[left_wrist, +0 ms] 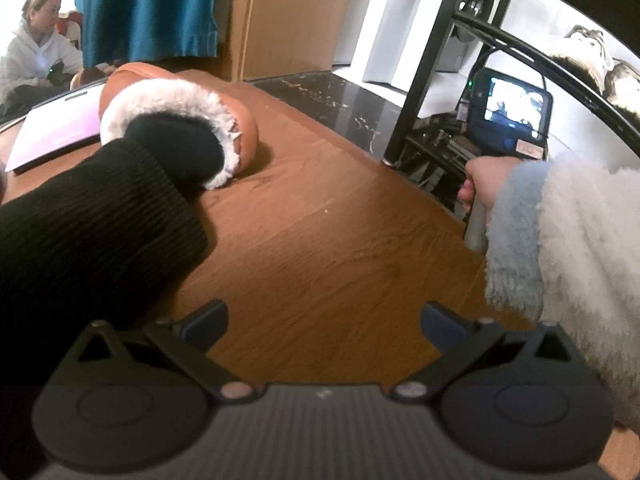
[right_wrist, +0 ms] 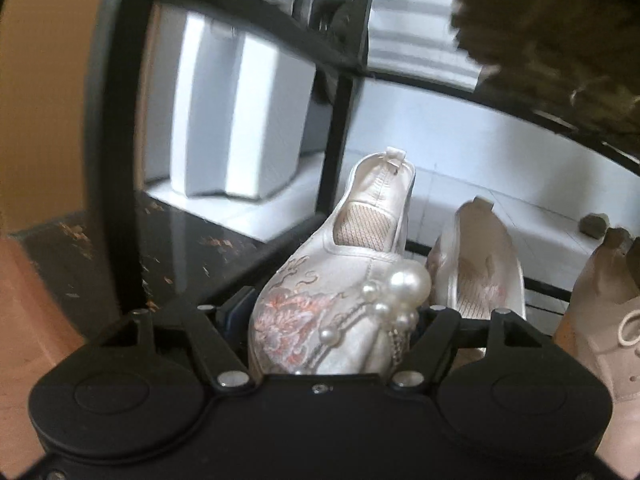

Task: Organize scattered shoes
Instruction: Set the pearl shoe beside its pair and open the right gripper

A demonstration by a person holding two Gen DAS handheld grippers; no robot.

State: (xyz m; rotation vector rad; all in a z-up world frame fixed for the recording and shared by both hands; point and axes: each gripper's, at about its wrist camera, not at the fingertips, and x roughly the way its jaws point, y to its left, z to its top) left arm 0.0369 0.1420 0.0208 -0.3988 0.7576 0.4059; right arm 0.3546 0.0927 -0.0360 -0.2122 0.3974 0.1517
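On rack shelf (right_wrist: 548, 296): right claw (right_wrist: 324, 340) clamps pearl shoe (right_wrist: 320, 312), twin (right_wrist: 476, 264) at 3 o'clock; pearls may snag. Left claw (left_wrist: 324, 320) spread, empty.

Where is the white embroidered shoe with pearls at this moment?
In the right wrist view, the embroidered shoe sits between the fingers of the right tool, at the black rack, left of its matching shoe.

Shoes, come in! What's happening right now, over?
Left gripper open, empty, over wooden floor. Right gripper shut on pearl shoe, at black rack. Matching shoe close alongside; fur-lined boot not yet shelved.
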